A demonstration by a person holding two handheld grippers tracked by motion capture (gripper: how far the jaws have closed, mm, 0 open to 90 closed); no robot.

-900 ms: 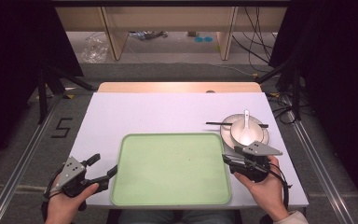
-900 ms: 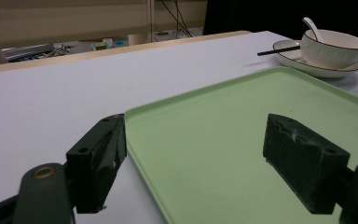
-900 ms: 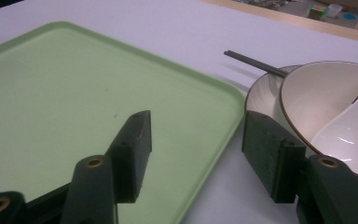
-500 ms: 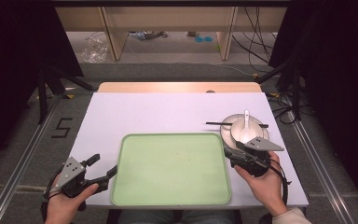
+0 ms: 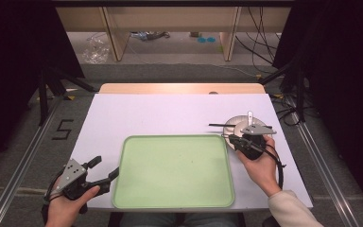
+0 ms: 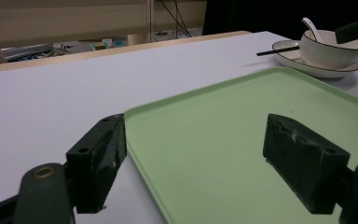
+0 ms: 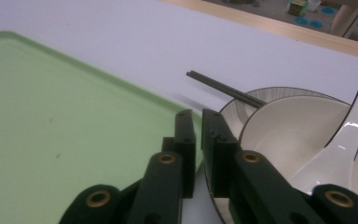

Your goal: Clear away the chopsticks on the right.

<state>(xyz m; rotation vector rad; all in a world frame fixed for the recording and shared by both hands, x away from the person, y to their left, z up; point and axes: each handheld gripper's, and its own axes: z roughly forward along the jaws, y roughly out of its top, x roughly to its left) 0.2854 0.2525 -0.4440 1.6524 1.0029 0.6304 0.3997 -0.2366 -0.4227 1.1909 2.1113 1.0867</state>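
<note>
Your white table top (image 5: 170, 113) carries everything, and the green tray (image 5: 174, 171) makes the best landmark: it lies flat at the near middle of the table, its long sides running across in front of you, and its inside is bare.

Just past the tray's far right corner sits a white plate (image 5: 232, 126) with a dark rim. A white bowl (image 6: 331, 49) stands on that plate, and a white spoon (image 5: 250, 116) rests in the bowl with its handle pointing away from the tray. A pair of dark chopsticks (image 5: 220, 125) lies across the plate's rim, the free ends reaching out over the table beyond the tray's far edge.

Your left hand (image 5: 68, 208) holds the left gripper (image 5: 105, 170) at the tray's near left corner. Its jaws stand wide apart and grip nothing; in the left gripper view one jaw hangs over the table just outside the tray's left rim and the other over the tray's green floor.

Your right hand (image 5: 260, 165) holds the right gripper (image 7: 196, 140) at the tray's far right corner, right beside the plate. Its jaws are nearly closed, with a thin slit between them and nothing held. In the right gripper view the tips sit over the tray's rim, with the plate's near rim just beside them; whether they touch either one you cannot tell.
</note>
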